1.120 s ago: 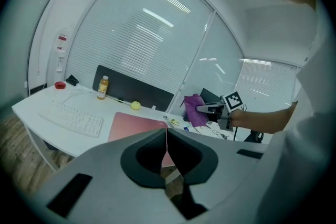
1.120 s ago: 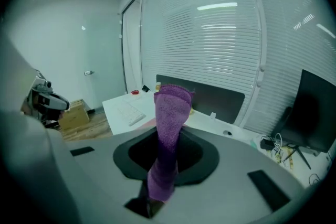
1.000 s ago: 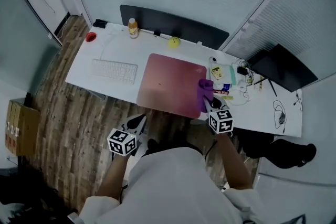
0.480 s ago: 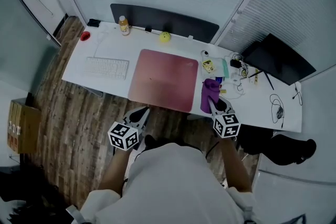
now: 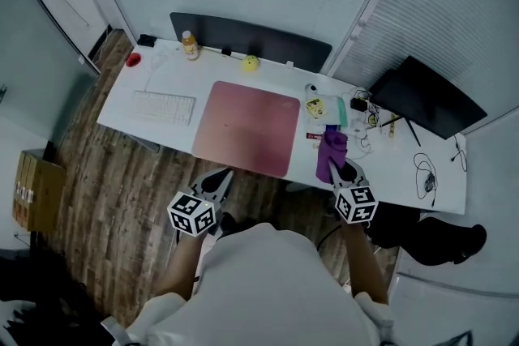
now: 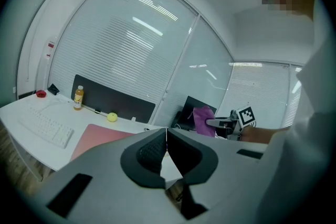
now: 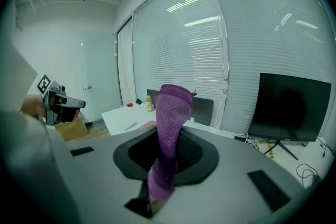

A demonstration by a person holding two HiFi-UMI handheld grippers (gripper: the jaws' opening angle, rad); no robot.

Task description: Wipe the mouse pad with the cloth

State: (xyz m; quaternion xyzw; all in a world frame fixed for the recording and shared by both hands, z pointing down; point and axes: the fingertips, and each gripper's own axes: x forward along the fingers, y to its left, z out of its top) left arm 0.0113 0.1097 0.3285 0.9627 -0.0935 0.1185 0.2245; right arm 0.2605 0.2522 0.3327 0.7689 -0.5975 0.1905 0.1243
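Drawn rightward off the pink mouse pad [image 5: 247, 126]: purple cloth [image 5: 332, 150], pinched fast in the right gripper [image 5: 340, 170], now above the tabletop [image 5: 397, 162] just beside the pad, where a second ago lay over its right edge. Likely a stroke finished, or wiping done. Left gripper [image 5: 217, 181] pressed together on nothing, short of the near edge. Cannot tell whether cloth touches the surface; small clutter nearby too tiny to name.

Left gripper [image 5: 217, 181], jaws together and empty, hovers just off the near edge of the pad [image 5: 247, 126]. Right gripper [image 5: 339, 168], clamped on the cloth [image 5: 331, 150], hangs right of the pad.
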